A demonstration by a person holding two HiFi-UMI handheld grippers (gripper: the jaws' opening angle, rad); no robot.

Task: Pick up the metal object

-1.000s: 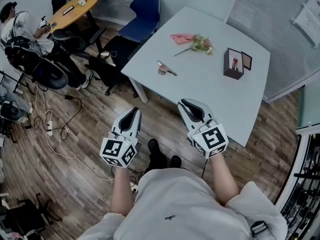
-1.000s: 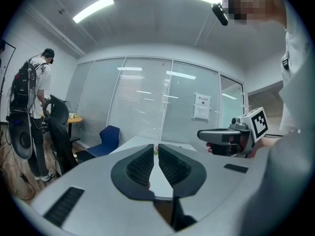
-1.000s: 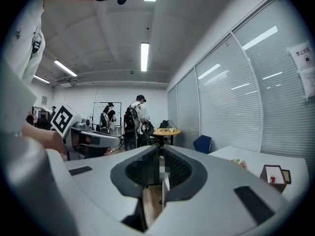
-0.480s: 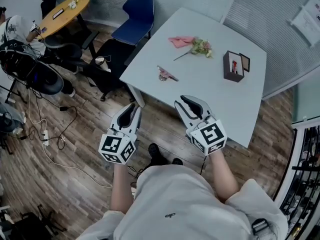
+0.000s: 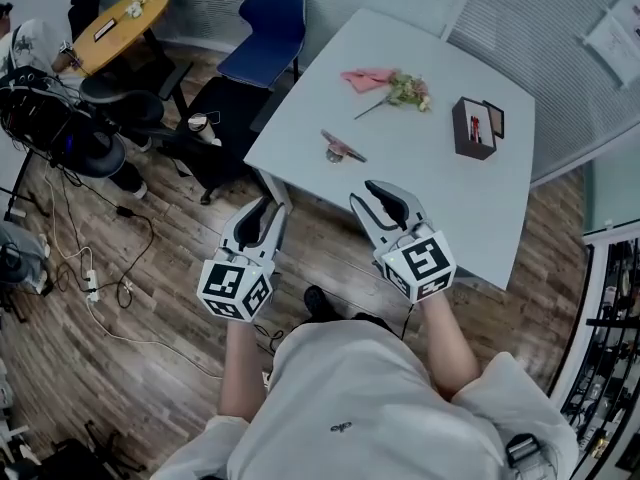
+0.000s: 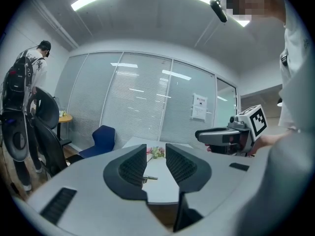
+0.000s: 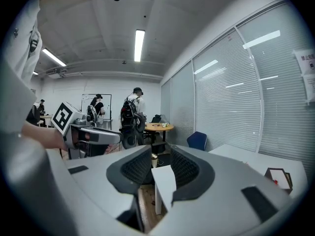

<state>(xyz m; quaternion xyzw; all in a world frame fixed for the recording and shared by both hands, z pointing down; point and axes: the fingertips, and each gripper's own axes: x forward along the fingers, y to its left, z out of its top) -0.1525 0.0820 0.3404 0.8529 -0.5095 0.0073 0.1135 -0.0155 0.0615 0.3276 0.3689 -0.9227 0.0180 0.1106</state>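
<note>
The metal object (image 5: 340, 149), a small silvery piece with a thin bar, lies near the left edge of the white table (image 5: 440, 198). In the left gripper view the metal object (image 6: 150, 178) shows far off in the gap between the jaws. My left gripper (image 5: 262, 213) hangs over the wooden floor just short of the table's near corner. My right gripper (image 5: 386, 194) is over the table's near edge. Both sets of jaws have just been opening and stand open with nothing between them. The right gripper (image 7: 160, 167) looks past the table corner (image 7: 165, 181).
A pink cloth (image 5: 365, 76) and a flower sprig (image 5: 406, 90) lie at the table's far side, a dark open box (image 5: 471, 128) to the right. A blue chair (image 5: 265, 38) and black office chairs (image 5: 110, 128) stand left of the table. Cables (image 5: 90, 258) trail on the floor.
Both grippers have moved forward toward the table. Their jaws, nearly shut a second ago, now show a gap.
</note>
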